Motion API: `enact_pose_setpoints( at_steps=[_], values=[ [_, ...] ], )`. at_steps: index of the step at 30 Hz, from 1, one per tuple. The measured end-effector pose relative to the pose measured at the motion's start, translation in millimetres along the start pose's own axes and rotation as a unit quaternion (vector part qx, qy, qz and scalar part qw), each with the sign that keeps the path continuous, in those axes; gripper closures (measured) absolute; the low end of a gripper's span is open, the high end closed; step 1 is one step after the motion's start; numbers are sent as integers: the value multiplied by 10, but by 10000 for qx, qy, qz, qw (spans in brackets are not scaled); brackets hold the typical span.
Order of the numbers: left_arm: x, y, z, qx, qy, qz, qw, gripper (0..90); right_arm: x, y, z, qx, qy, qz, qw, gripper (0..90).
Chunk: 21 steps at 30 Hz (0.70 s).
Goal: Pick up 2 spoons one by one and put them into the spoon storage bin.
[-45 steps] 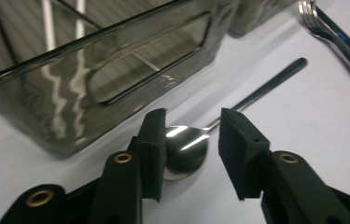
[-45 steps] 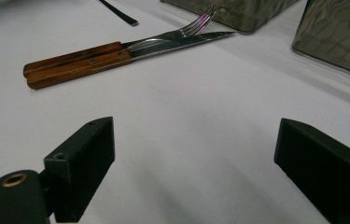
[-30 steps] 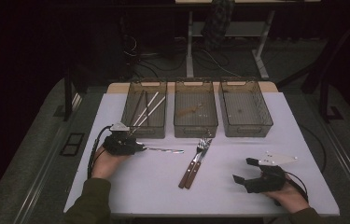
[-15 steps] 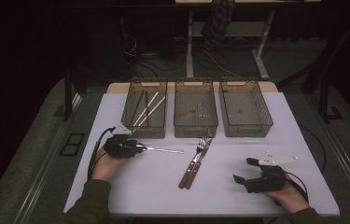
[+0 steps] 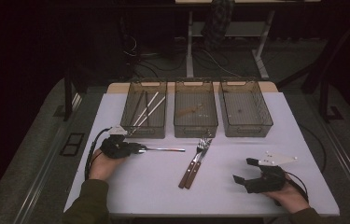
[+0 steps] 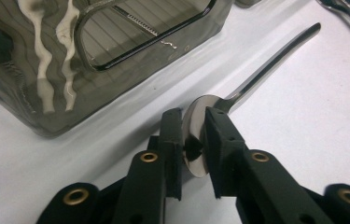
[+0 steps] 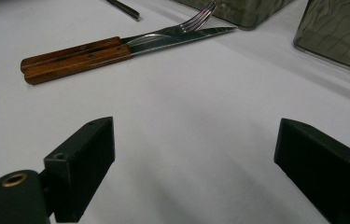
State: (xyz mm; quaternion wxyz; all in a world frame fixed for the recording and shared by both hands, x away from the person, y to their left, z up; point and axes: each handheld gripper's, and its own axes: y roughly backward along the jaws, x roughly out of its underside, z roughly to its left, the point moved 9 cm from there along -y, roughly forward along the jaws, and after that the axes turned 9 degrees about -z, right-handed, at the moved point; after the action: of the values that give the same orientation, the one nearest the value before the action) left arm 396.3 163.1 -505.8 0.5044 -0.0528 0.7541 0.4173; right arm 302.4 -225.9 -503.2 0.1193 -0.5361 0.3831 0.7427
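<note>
Between left tool [image 6: 193,140] pads, spoon [image 6: 196,135] bowl, edge-on

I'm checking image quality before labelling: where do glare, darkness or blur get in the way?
High view: the room behind is nearly black, the white table evenly lit. Left gripper view: wavy glare streaks on the smoky bin, reflections on the spoon between the jaws. Right gripper view: jaws softly blurred, the wooden-handled fork and knife sharper.

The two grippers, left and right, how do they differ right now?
The left gripper has just been closing its jaws on the bowl of a spoon, which stands on edge between them; the right gripper stands wide open with nothing between its jaws. The left gripper sits by the left tray; the right gripper rests near the table's front right corner. Both are black and hand-held.
</note>
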Motion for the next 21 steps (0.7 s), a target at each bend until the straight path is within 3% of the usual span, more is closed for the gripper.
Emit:
enact_pose_setpoints(
  at_steps=[6, 21],
  values=[
    [8, 7, -70, 293, -135, 66, 9995, 855, 2, 0, 3, -9, -7, 11, 10000, 120],
    [-47, 4, -165, 440, -356, 25, 9984, 869, 1, -3, 13, -38, 1, 6, 10000, 120]
  ],
)
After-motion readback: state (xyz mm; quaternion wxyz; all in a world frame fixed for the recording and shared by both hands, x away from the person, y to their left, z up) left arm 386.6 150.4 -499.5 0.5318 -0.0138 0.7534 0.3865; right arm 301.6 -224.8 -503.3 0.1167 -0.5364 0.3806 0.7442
